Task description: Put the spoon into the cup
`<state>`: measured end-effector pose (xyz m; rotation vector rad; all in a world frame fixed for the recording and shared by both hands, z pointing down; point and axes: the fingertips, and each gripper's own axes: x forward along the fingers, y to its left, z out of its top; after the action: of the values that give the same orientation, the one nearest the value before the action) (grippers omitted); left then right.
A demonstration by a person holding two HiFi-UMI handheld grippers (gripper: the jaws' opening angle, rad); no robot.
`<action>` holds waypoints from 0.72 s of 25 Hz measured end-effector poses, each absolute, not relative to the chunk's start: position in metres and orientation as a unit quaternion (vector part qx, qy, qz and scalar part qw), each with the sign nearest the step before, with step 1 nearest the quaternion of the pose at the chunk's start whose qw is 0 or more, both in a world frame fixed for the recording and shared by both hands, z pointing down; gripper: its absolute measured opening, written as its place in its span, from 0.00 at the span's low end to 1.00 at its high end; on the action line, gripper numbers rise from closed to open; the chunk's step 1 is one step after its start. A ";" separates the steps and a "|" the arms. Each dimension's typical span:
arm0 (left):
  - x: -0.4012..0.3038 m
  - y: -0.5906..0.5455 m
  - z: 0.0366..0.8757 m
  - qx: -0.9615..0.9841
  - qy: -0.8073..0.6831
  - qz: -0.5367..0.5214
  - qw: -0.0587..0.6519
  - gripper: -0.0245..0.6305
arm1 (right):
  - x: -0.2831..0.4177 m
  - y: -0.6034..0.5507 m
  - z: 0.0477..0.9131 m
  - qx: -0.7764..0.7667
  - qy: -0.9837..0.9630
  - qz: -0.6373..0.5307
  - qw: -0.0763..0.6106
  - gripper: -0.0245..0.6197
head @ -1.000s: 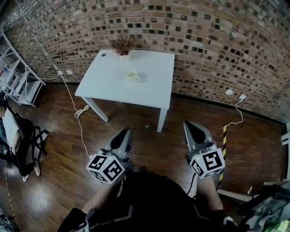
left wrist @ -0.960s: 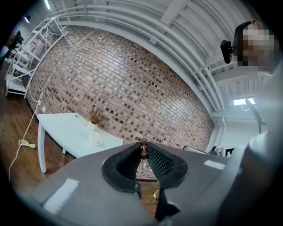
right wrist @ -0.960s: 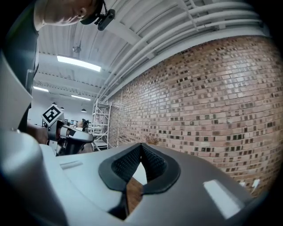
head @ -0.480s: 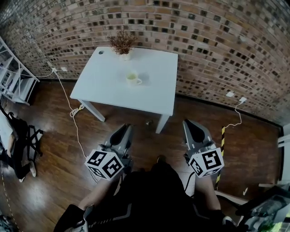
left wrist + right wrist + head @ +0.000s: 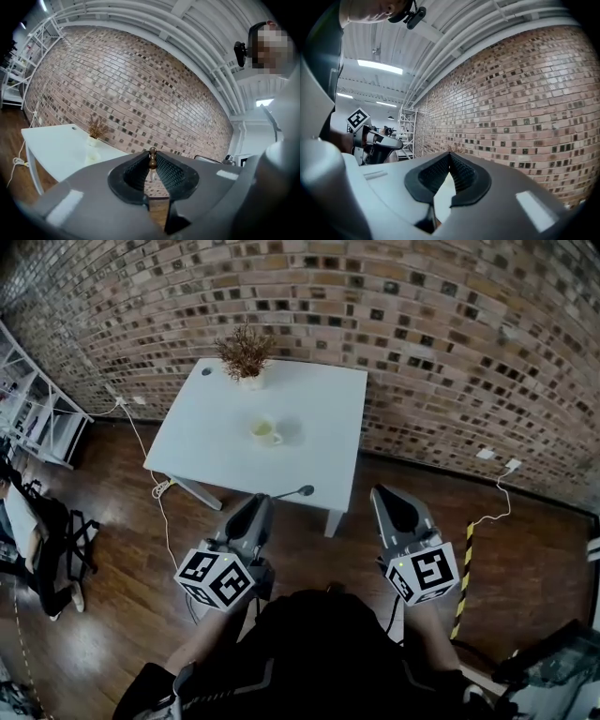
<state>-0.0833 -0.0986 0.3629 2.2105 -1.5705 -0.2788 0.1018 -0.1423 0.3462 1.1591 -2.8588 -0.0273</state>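
A pale cup (image 5: 265, 432) stands near the middle of the white table (image 5: 319, 418); in the left gripper view the cup (image 5: 92, 156) is faint, far ahead on the left. My left gripper (image 5: 261, 505) is shut on a thin spoon (image 5: 298, 491) that sticks out towards the table's near edge. In its own view the left gripper (image 5: 152, 161) pinches the spoon (image 5: 152, 156) by a brown beaded end. My right gripper (image 5: 386, 498) is level beside it, short of the table. Its jaws (image 5: 450, 155) meet at the tips with nothing between them.
A dried plant in a small vase (image 5: 246, 357) stands at the table's far edge against the brick wall (image 5: 450, 352). White shelving (image 5: 33, 413) and a seated person (image 5: 23, 531) are at the left. Cables (image 5: 155, 488) trail across the wood floor.
Both grippers have moved forward towards the table, which now lies closer in the head view. The spoon's tip now shows ahead of the left gripper, by the table's near edge.
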 end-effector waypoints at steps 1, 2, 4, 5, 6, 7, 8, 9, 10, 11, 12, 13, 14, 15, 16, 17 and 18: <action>-0.081 -0.106 0.363 0.791 -0.567 -0.101 0.207 0.10 | 0.104 -0.149 0.346 0.372 -0.928 -0.009 0.028 0.05; -0.078 -0.112 0.364 0.788 -0.570 -0.100 0.210 0.10 | 0.106 -0.156 0.348 0.367 -0.930 -0.009 0.028 0.05; -0.074 -0.123 0.367 0.785 -0.574 -0.098 0.213 0.10 | 0.108 -0.168 0.353 0.361 -0.932 -0.007 0.031 0.05; -0.073 -0.129 0.369 0.784 -0.574 -0.096 0.214 0.10 | 0.109 -0.175 0.356 0.361 -0.932 -0.005 0.032 0.05; -0.072 -0.136 0.372 0.785 -0.573 -0.095 0.215 0.10 | 0.110 -0.181 0.359 0.364 -0.931 -0.001 0.033 0.05; -0.073 -0.142 0.375 0.786 -0.572 -0.094 0.217 0.10 | 0.111 -0.187 0.362 0.367 -0.930 0.004 0.034 0.05; -0.075 -0.149 0.378 0.786 -0.571 -0.092 0.219 0.10 | 0.110 -0.192 0.364 0.368 -0.929 0.008 0.034 0.05; -0.078 -0.156 0.381 0.786 -0.570 -0.091 0.222 0.10 | 0.107 -0.198 0.366 0.369 -0.929 0.011 0.035 0.05; -0.083 -0.165 0.384 0.785 -0.570 -0.091 0.226 0.10 | 0.103 -0.205 0.368 0.369 -0.928 0.011 0.037 0.05; -0.089 -0.173 0.387 0.783 -0.570 -0.090 0.231 0.10 | 0.099 -0.213 0.371 0.371 -0.928 0.011 0.041 0.05; -0.095 -0.181 0.389 0.782 -0.569 -0.090 0.236 0.10 | 0.094 -0.220 0.373 0.374 -0.926 0.012 0.044 0.05; -0.100 -0.189 0.390 0.783 -0.567 -0.090 0.239 0.10 | 0.089 -0.227 0.374 0.378 -0.924 0.016 0.045 0.05; -0.106 -0.197 0.390 0.786 -0.563 -0.092 0.240 0.10 | 0.085 -0.234 0.373 0.383 -0.923 0.019 0.043 0.05; -0.112 -0.205 0.390 0.789 -0.558 -0.095 0.237 0.10 | 0.079 -0.241 0.372 0.386 -0.921 0.021 0.041 0.05; -0.118 -0.213 0.389 0.792 -0.554 -0.099 0.235 0.10 | 0.072 -0.248 0.371 0.387 -0.921 0.019 0.043 0.05; -0.125 -0.220 0.390 0.794 -0.552 -0.102 0.235 0.10 | 0.063 -0.255 0.370 0.387 -0.921 0.017 0.046 0.05; -0.134 -0.225 0.390 0.794 -0.550 -0.105 0.236 0.10 | 0.053 -0.261 0.369 0.387 -0.921 0.014 0.050 0.05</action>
<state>-0.1336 -0.2254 0.3898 2.1790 -1.5081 -0.2867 0.0532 -0.2612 0.3694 1.1779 -2.8045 0.0416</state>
